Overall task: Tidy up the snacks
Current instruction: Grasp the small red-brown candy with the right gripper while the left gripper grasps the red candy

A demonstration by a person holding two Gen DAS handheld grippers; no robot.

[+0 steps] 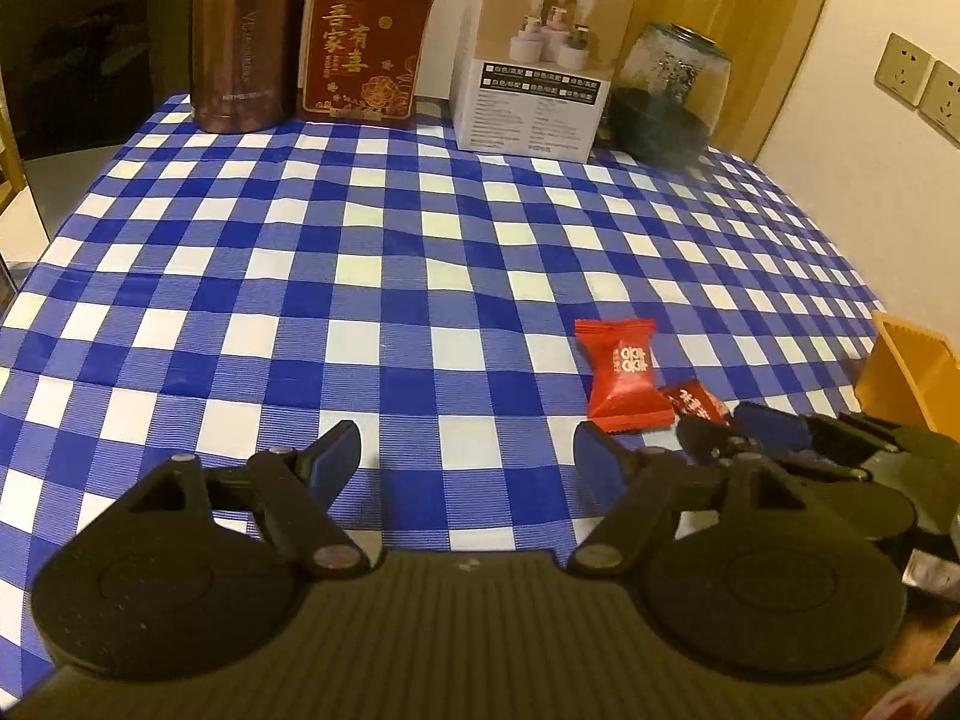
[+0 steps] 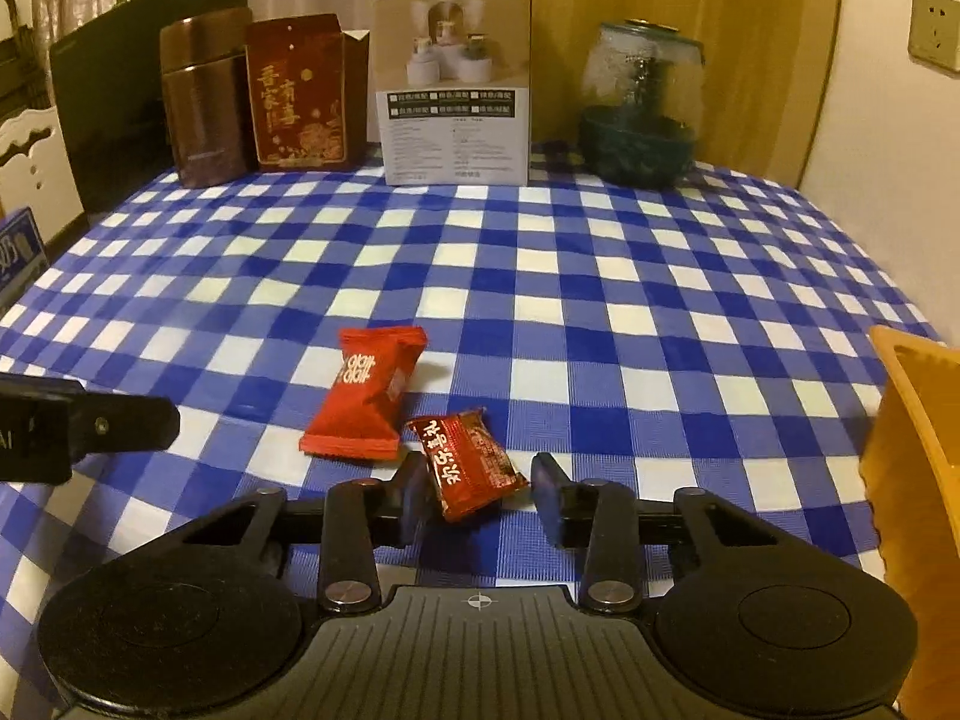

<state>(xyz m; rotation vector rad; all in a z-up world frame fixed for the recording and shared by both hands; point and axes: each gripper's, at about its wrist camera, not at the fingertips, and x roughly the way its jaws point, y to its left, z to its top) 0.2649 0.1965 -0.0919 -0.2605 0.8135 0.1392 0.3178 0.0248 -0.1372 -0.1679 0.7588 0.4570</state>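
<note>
Checked tablecloth [image 2: 540,276]; two red snack packets [image 2: 360,399], crinkled, unopened.

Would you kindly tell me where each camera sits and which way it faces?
Left wrist: on the left tool, open over the checked tablecloth, facing the back-row white box; the right tool shows at right.
Right wrist: on the right tool, open around the dark red snack; part of the left tool shows at left.
Shared: bright red snack, orange container.

Checked tablecloth [image 2: 540,312] under two snacks [image 2: 360,399]
</note>
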